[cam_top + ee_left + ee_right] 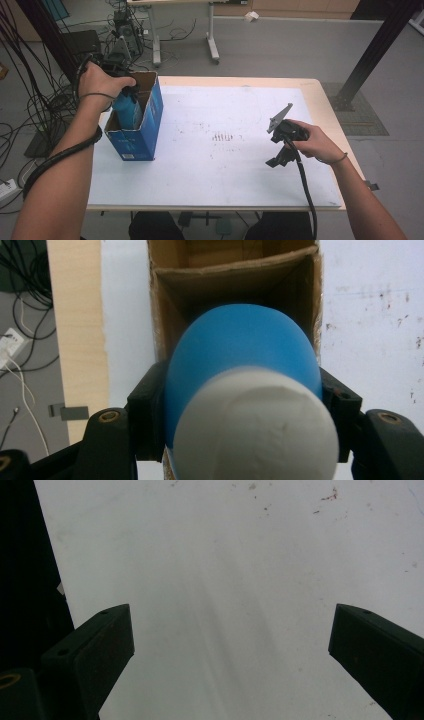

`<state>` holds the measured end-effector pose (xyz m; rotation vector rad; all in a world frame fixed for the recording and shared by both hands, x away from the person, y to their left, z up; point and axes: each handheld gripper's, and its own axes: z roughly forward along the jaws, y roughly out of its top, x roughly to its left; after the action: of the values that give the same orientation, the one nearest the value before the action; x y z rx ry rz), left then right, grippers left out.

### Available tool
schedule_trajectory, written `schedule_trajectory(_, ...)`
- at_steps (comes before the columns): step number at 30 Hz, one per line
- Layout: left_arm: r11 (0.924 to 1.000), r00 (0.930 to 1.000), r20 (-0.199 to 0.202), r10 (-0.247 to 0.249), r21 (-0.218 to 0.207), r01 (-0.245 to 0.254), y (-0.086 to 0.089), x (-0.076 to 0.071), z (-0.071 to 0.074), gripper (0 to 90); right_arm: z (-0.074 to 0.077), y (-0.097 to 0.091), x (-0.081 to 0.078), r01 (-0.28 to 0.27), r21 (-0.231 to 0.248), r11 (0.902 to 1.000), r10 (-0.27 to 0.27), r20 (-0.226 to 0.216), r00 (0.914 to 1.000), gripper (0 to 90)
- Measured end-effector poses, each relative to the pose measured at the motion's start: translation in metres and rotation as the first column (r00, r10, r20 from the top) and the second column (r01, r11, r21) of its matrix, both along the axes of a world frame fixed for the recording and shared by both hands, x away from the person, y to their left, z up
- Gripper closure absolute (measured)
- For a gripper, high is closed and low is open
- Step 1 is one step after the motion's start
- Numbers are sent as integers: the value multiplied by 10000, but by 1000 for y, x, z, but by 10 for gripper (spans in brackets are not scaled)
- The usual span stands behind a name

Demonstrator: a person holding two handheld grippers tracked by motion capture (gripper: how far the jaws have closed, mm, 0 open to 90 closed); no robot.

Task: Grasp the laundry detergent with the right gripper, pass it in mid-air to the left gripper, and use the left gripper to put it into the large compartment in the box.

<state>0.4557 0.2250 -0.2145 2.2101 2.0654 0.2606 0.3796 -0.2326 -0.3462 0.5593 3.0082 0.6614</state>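
Grey floor [300,45], tangled black cables [30,100] at left, white-legged desk [210,35] behind, black post [375,50] right

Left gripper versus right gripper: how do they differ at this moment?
The left gripper is shut on the blue bottle, while the right gripper is open with nothing between its jaws. The left gripper is over the open cardboard box at the table's left side; the right gripper faces bare white tabletop at the right side. Both have black jaws and are hand-held.
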Motion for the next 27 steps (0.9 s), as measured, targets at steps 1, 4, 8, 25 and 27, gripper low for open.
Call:
schedule_trajectory(1, 10000, 10000, -9, 17, -14, -17, 0, 0, -2, 376, 0, 0, 0, 8, 11, 10000, -8, 0, 10000, 44)
schedule_trajectory(4, 10000, 10000, -63, 58, -21, -58, -1, 1, -8, 376, 0, 0, 0, -2, 6, 10000, 2, -2, 10000, 44)
schedule_trajectory(8, 10000, 9998, -158, 84, -24, -84, -1, 2, -15, 376, -1, 0, 0, 4, -3, 10000, -4, 22, 10000, 45)
schedule_trajectory(25, 9999, 9994, -317, 156, 15, -156, -1, 2, -38, 376, -1, 0, -1, 11, 5, 10000, -11, 39, 10000, 47)
schedule_trajectory(27, 9999, 9993, -338, 161, 34, -160, -2, 2, -40, 376, -1, 0, -1, 18, 16, 10000, -18, 28, 10000, 47)
